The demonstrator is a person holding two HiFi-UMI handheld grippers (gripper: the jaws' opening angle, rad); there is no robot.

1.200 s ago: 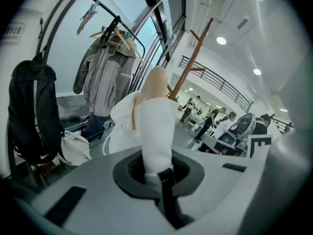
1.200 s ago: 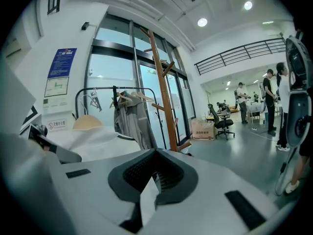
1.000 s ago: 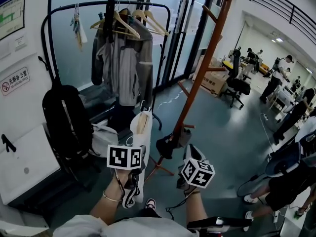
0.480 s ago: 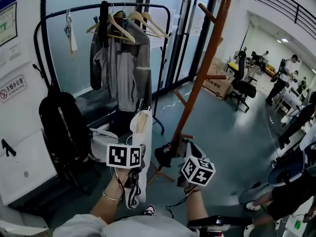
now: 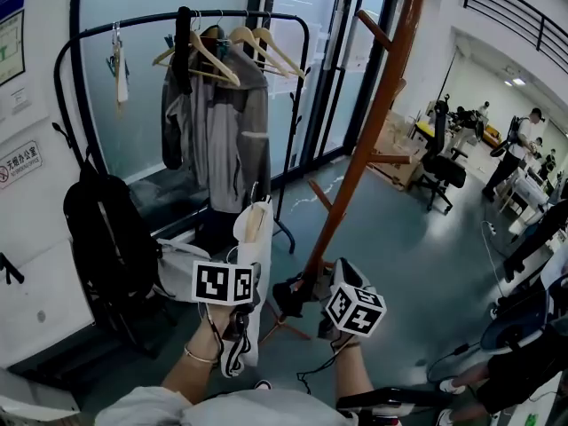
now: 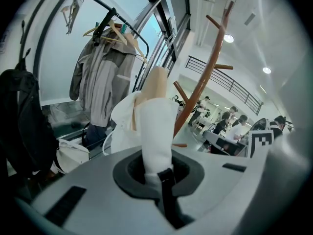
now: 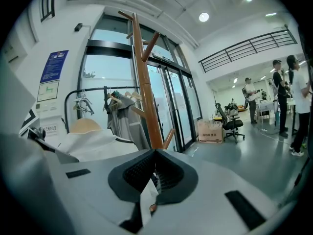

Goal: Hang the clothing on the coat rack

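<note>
White garment on a pale wooden hanger [image 5: 253,233] stood upright just left of the orange-brown branched wooden coat rack [image 5: 359,149], short of it, in the head view. In the left gripper view, the left gripper [image 6: 159,175] was clenched on its cloth. In the right gripper view, the right gripper [image 7: 149,192] pinched a white strip [image 7: 146,197], apparently its hem. So thin a pinch could slip, or the hanger could twist loose, while reaching for a peg.

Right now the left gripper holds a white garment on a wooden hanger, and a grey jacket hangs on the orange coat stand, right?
Not quite: the head view shows the grey jacket hanging on the black rail rack, not the orange coat stand. The left gripper does hold the white garment on its wooden hanger.
</note>
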